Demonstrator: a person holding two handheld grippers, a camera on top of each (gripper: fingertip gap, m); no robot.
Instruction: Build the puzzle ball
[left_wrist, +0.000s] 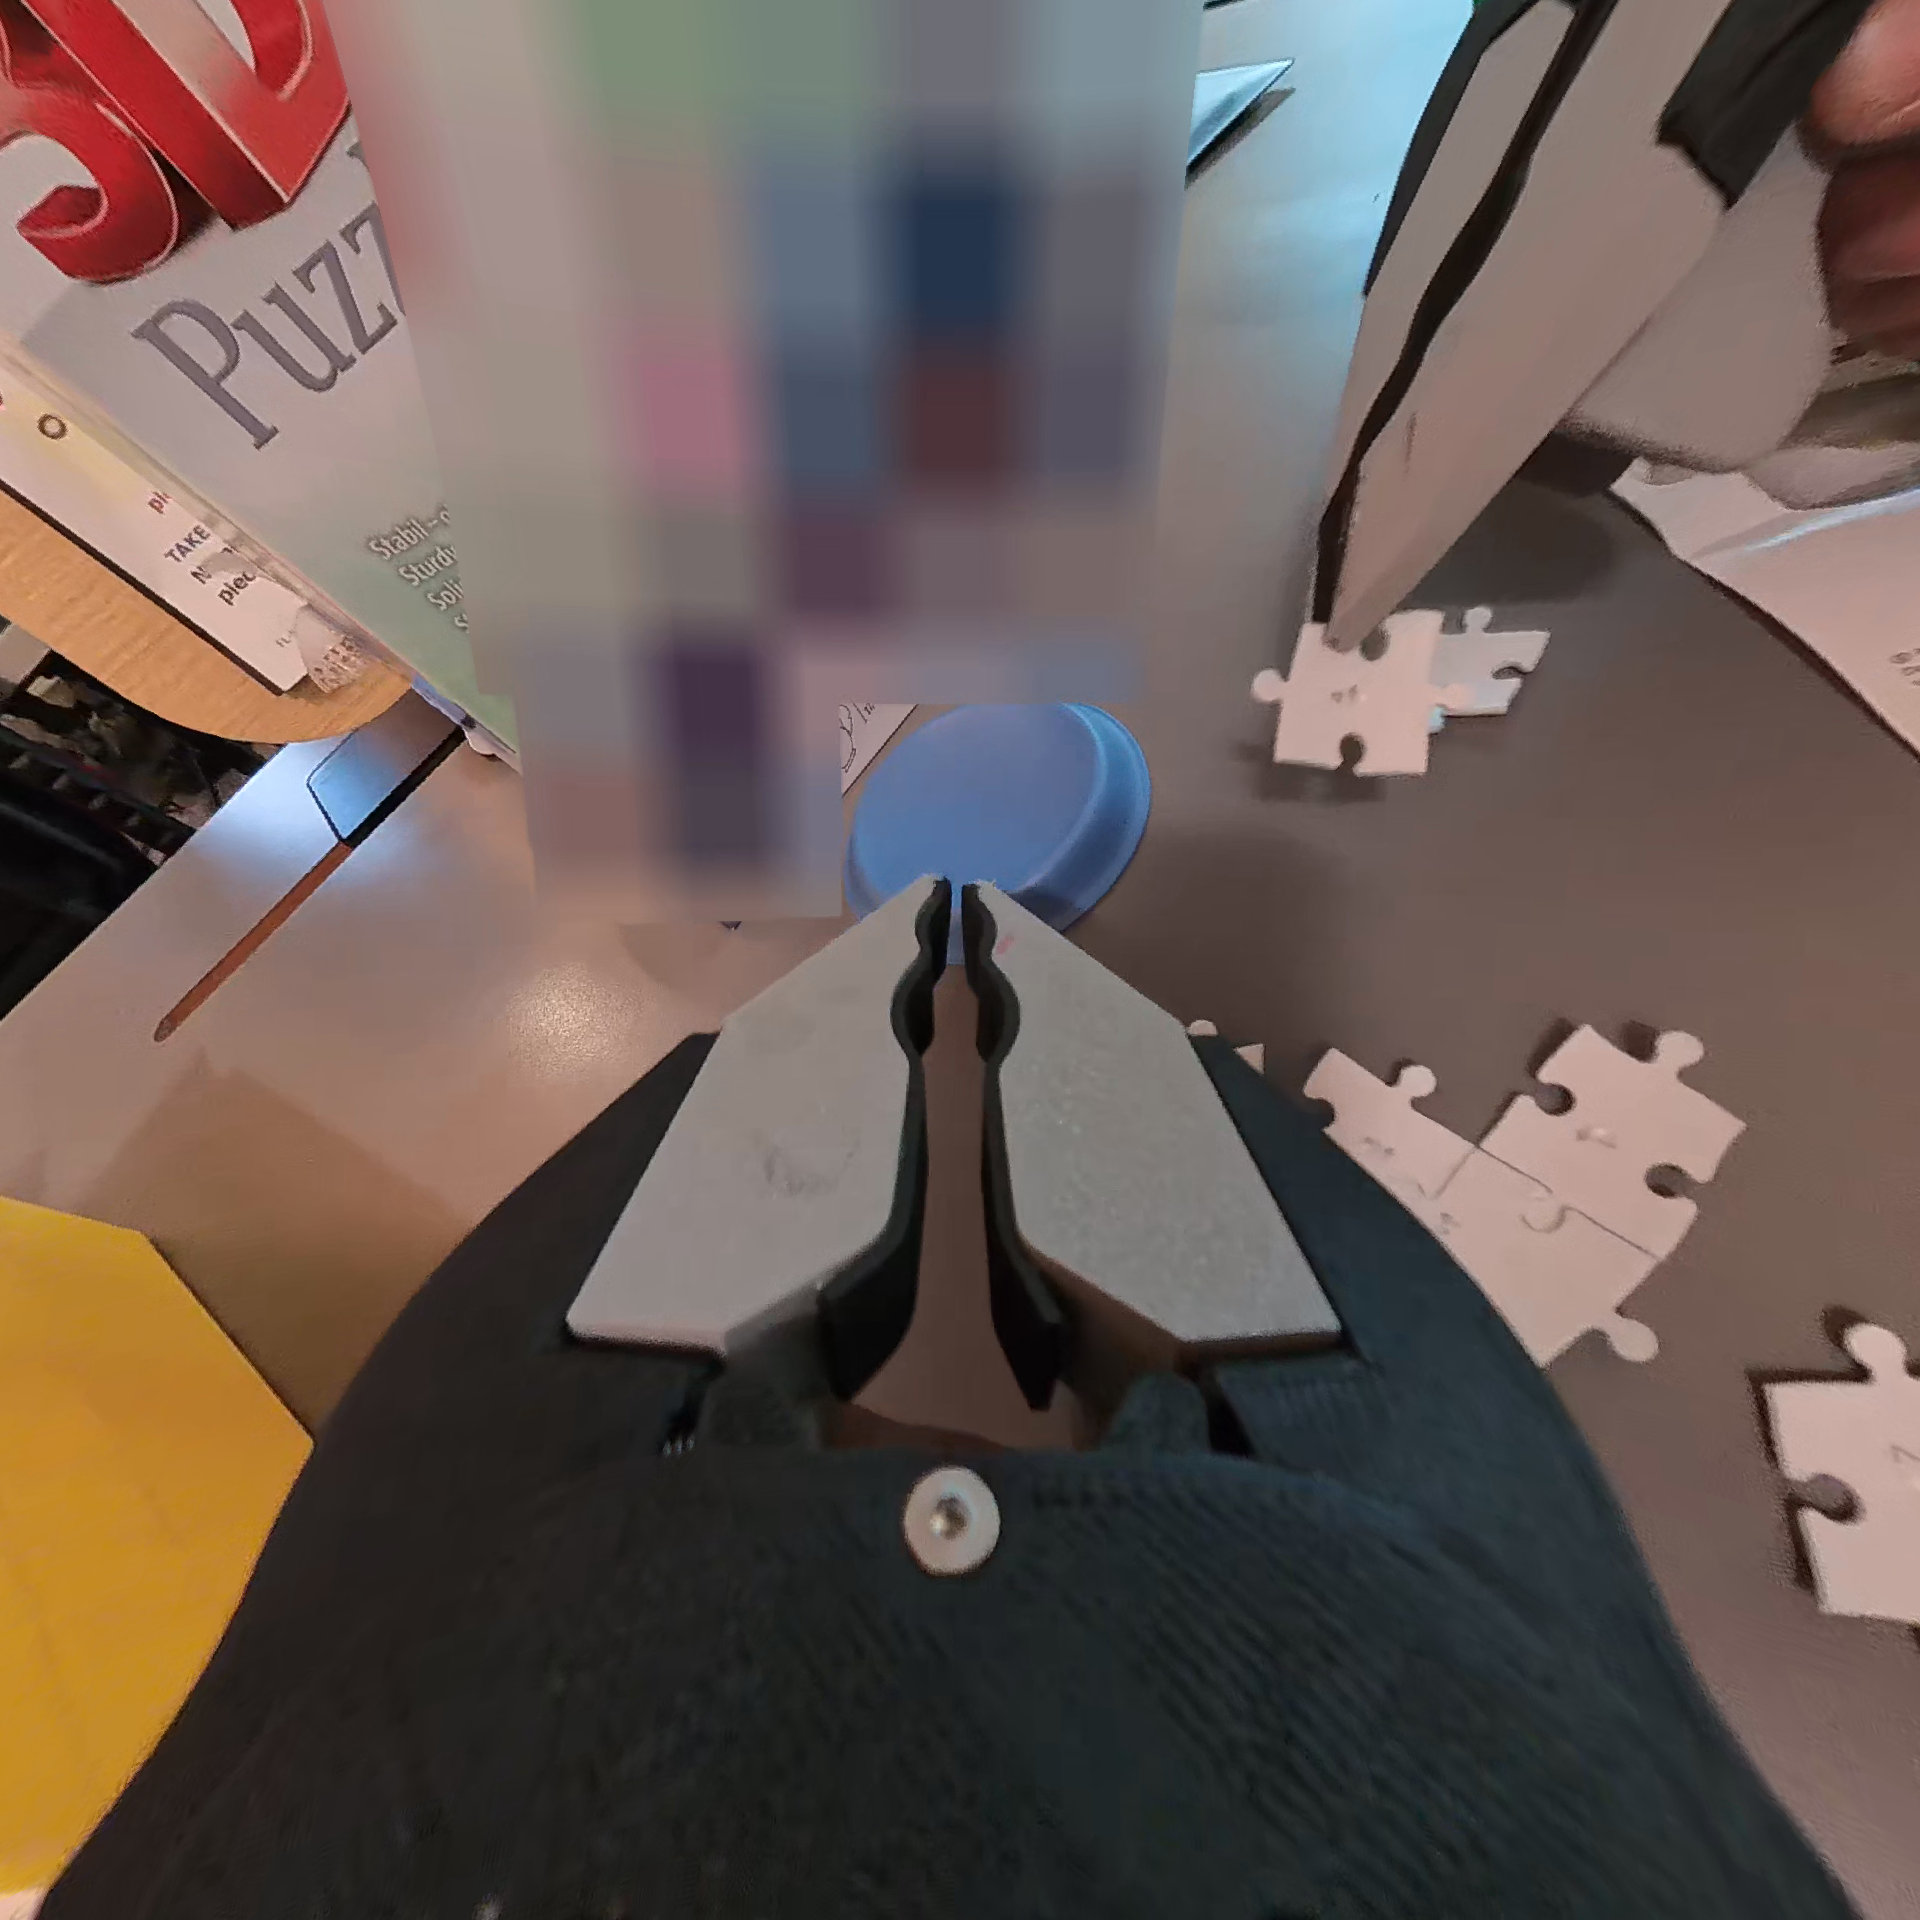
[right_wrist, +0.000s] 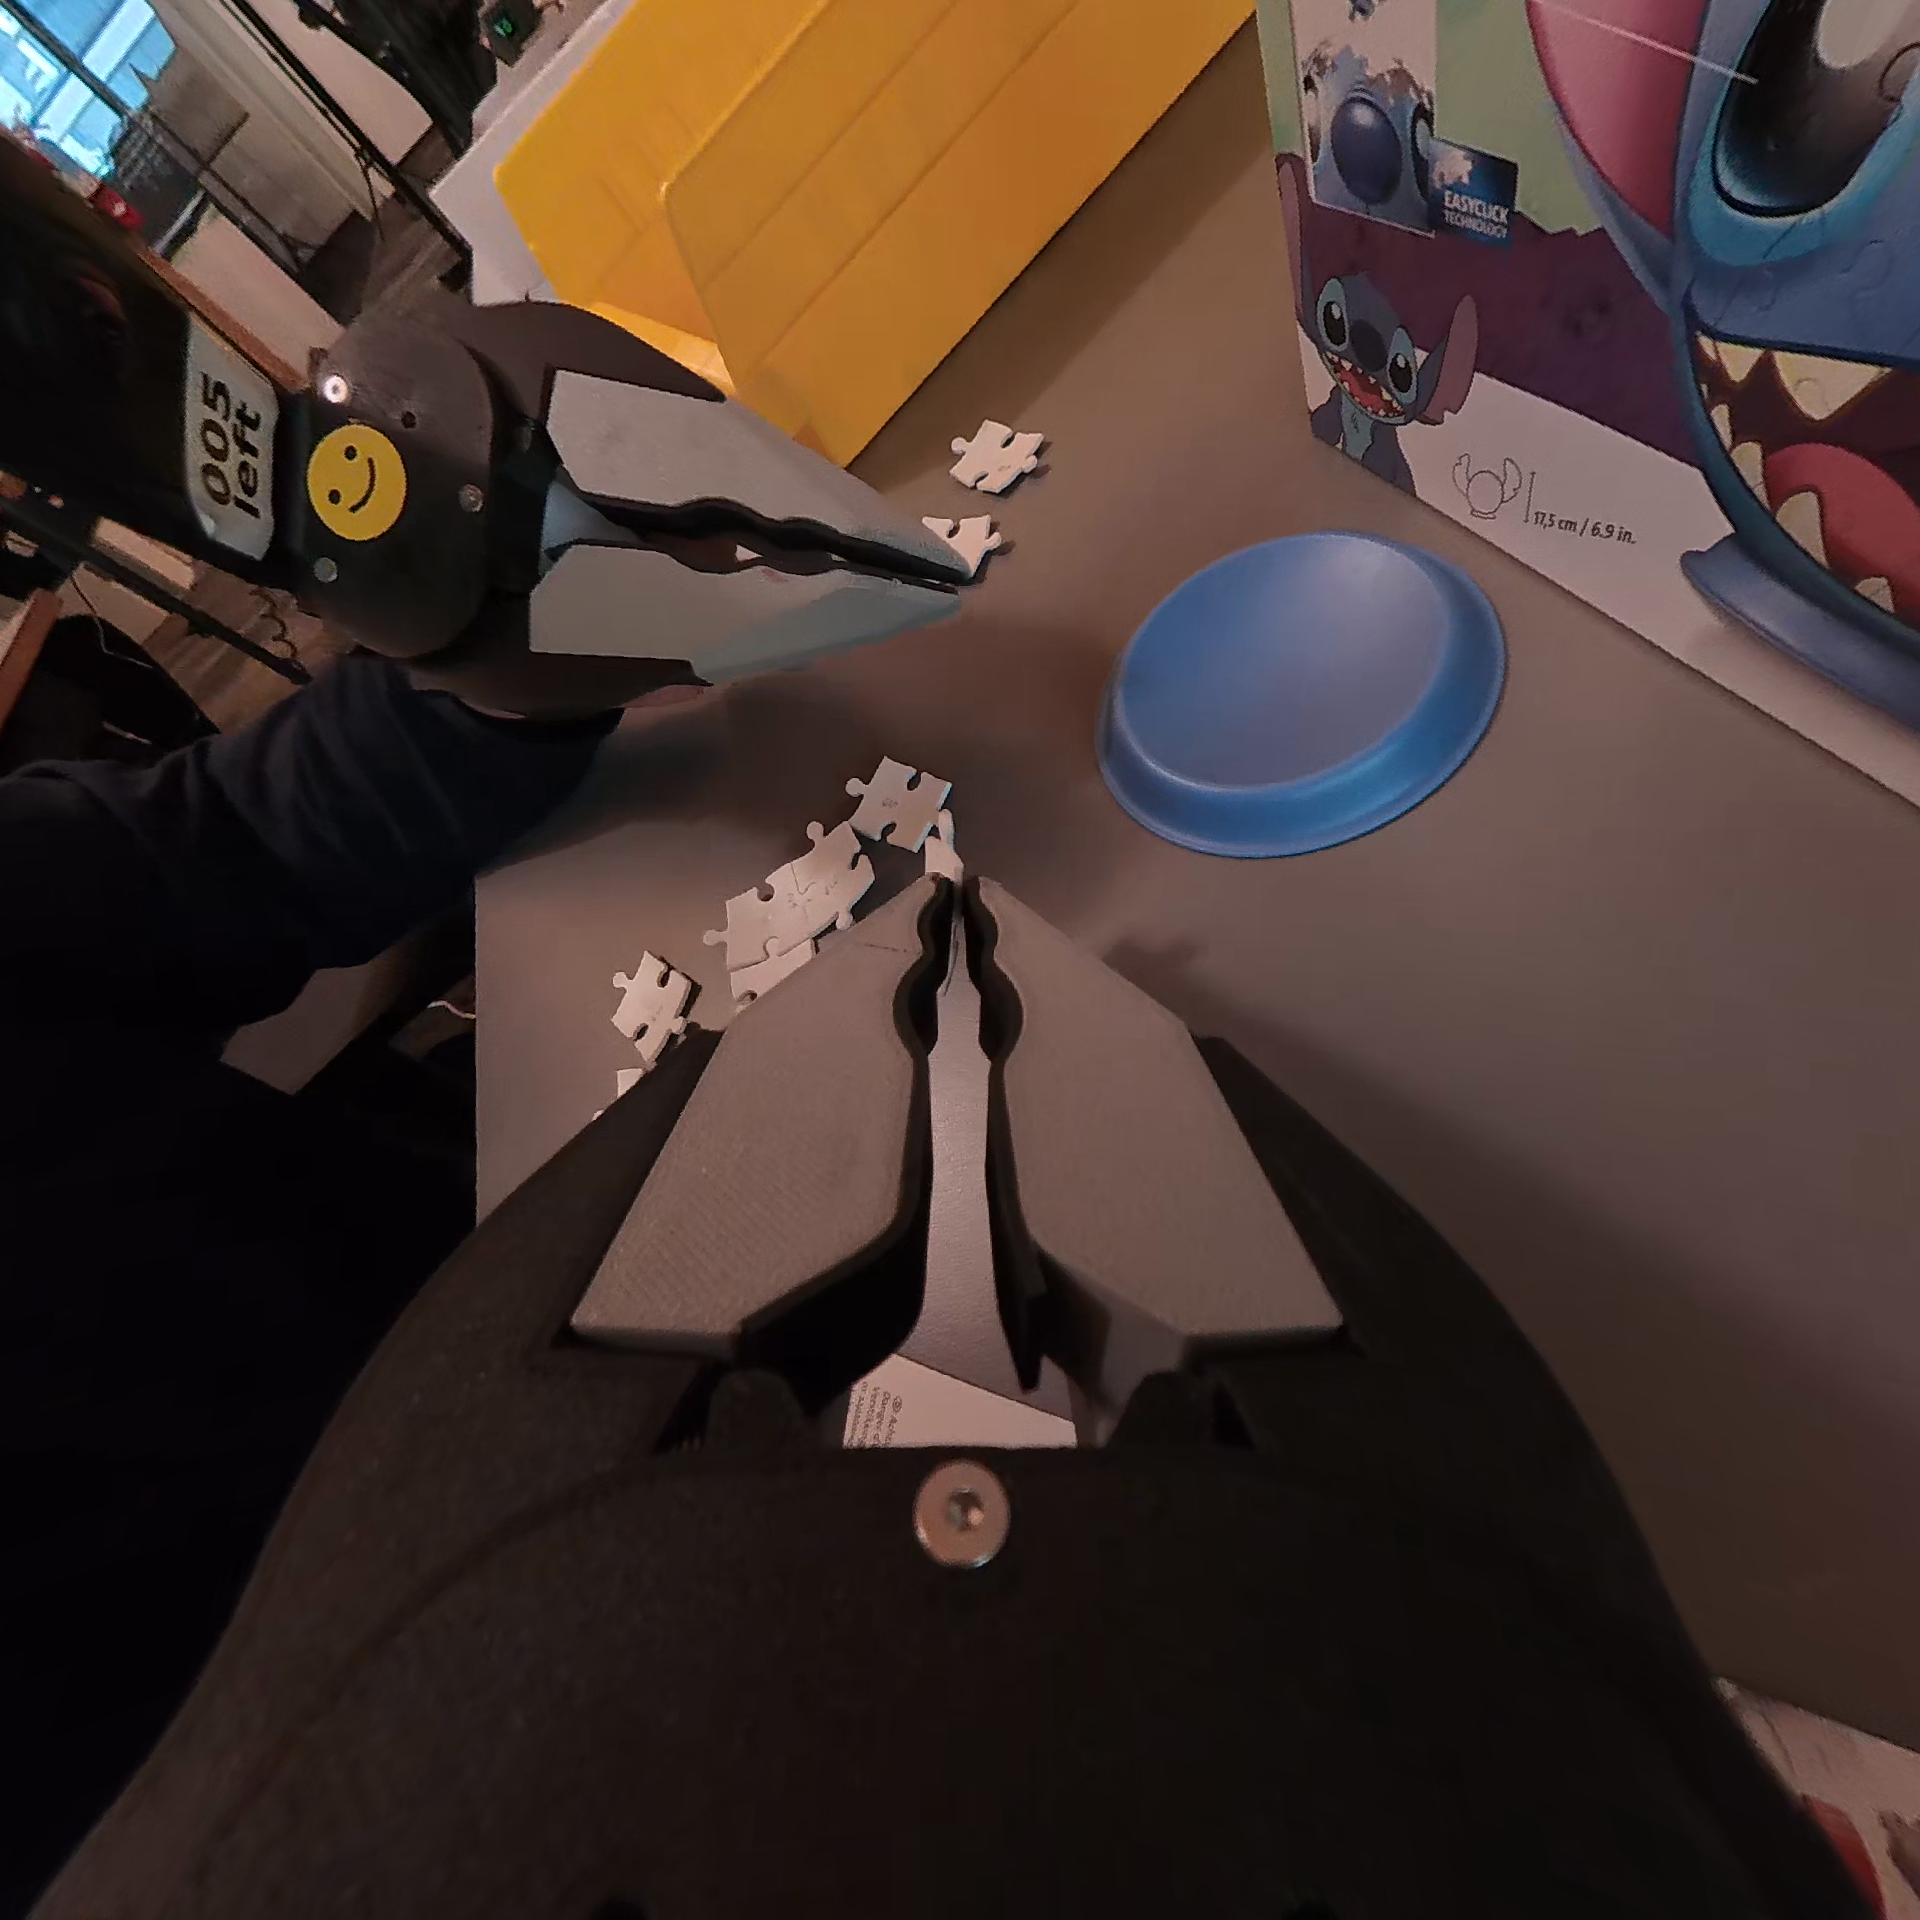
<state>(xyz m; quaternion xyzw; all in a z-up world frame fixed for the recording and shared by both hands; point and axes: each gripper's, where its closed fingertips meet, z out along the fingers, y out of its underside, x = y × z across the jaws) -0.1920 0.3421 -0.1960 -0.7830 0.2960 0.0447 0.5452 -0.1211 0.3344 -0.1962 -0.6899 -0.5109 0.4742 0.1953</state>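
Note:
White puzzle pieces lie blank side up on the grey table (left_wrist: 1455, 914). My right gripper (right_wrist: 958, 883) is shut on the corner of a small joined pair of pieces (left_wrist: 1351, 698); in the left wrist view it (left_wrist: 1338, 623) comes down from the upper right onto that pair. My left gripper (left_wrist: 956, 885) is shut and empty, hovering just in front of a blue round dish (left_wrist: 1018, 790). In the right wrist view it (right_wrist: 956, 582) points right, left of the dish (right_wrist: 1299, 696). A joined cluster of pieces (left_wrist: 1538, 1174) lies right of my left gripper, also seen in the right wrist view (right_wrist: 790, 904).
The puzzle box (right_wrist: 1558, 364) stands upright behind the dish, also in the left wrist view (left_wrist: 260, 364). A yellow bin (right_wrist: 883, 208) sits at the table's far side, near my left gripper's base (left_wrist: 104, 1455). Loose pieces (right_wrist: 997, 452) and a paper sheet (left_wrist: 1818, 582) lie about. About 8 centimeters separates my left fingertips from the dish (right_wrist: 1299, 696). It turns up in the left wrist view (left_wrist: 1008, 755) as well.

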